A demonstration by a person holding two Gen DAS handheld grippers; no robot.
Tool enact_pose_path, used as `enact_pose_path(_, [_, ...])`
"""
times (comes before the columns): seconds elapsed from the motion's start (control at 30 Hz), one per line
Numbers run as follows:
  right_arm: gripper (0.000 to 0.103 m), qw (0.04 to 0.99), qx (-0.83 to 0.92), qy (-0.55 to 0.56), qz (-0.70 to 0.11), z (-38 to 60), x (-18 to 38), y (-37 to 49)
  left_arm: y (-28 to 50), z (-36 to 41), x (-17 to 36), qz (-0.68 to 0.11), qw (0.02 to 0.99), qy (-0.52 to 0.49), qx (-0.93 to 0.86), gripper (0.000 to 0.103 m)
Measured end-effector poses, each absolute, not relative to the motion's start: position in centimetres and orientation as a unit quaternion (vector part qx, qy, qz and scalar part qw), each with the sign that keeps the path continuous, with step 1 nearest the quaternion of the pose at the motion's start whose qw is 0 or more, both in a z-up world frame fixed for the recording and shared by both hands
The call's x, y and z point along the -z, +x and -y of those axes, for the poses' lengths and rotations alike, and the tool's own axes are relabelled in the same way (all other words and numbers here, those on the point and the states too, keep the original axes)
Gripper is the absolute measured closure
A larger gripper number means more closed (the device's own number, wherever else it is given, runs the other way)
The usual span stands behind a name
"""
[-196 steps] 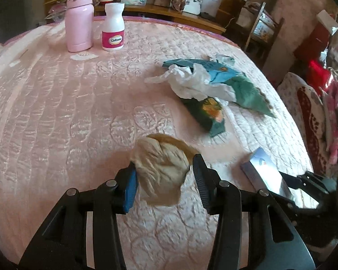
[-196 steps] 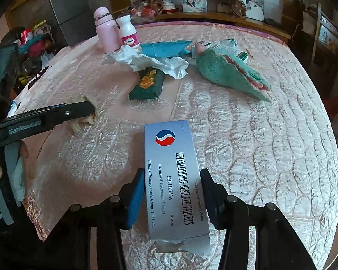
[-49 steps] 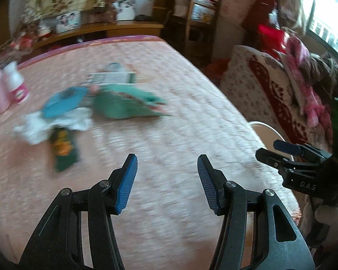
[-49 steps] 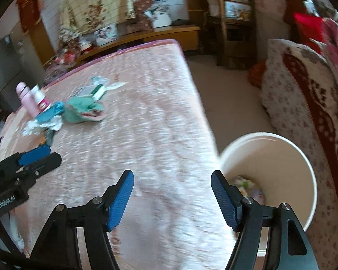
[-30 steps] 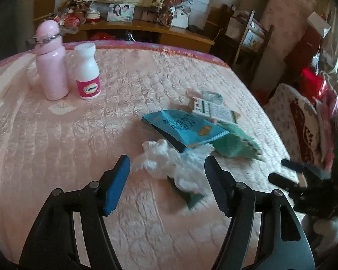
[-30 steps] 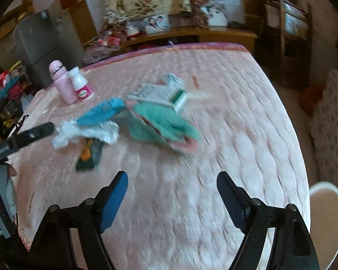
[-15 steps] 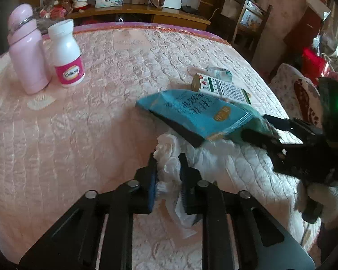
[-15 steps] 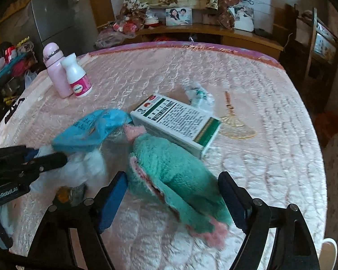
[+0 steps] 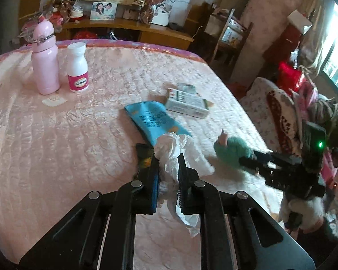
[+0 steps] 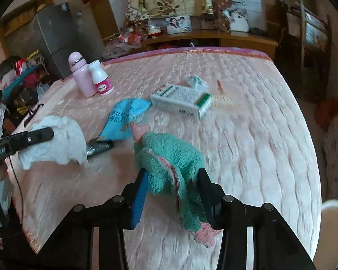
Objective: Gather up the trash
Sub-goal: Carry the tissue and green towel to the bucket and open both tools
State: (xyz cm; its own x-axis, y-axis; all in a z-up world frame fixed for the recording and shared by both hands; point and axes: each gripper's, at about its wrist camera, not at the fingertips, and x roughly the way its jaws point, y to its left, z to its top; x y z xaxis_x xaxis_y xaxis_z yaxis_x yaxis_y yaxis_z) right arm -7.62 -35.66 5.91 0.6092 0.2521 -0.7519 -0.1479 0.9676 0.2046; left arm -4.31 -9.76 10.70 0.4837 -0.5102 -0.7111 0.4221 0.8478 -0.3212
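Observation:
My left gripper (image 9: 167,168) is shut on a crumpled white tissue (image 9: 172,153) and holds it just above the pink quilted bed (image 9: 56,146); the tissue also shows in the right wrist view (image 10: 56,141). My right gripper (image 10: 172,180) is shut on a teal fluffy sock with pink trim (image 10: 171,159), lifted off the bed; the sock also shows in the left wrist view (image 9: 231,151). A blue snack wrapper (image 9: 153,119), a dark green wrapper (image 9: 144,155) and a white-green medicine box (image 10: 182,101) lie on the bed.
A pink bottle (image 9: 45,63) and a white pill bottle (image 9: 77,68) stand at the far left of the bed. A white bin (image 10: 333,225) stands on the floor off the bed's right edge. A wooden shelf (image 9: 128,27) runs behind the bed.
My left gripper has lifted the tissue off the wrappers. My right gripper has closed on the teal sock and raised it from the bed.

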Motion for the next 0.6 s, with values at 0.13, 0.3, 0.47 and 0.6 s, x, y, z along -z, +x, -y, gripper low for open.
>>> enact_pose_path(0.13, [0.061, 0.892, -0.105, 0.083, -0.433, 36.5, -5.9, -10.6, -5.6, 10.6, -10.9, -0.427, 0.86, -0.046, 0.274, 0.092])
enact_pose_path(0.3, [0.057, 0.884, -0.091, 0.07, -0.453, 36.6, -4.8, -12.5, -7.2, 12.3, -9.9, -0.438, 0.855, -0.028, 0.277, 0.092])
enact_pose_path(0.47, [0.038, 0.888, -0.081, 0.021, -0.452, 35.3, -4.1, -12.1, -8.5, 13.6, -9.4, -0.442, 0.852, -0.014, 0.279, 0.092])
enact_pose_path(0.6, [0.036, 0.89, -0.084, 0.021, -0.448, 35.2, -3.7, -11.5, -8.8, 14.2, -9.3, -0.442, 0.853, -0.01, 0.279, 0.092])
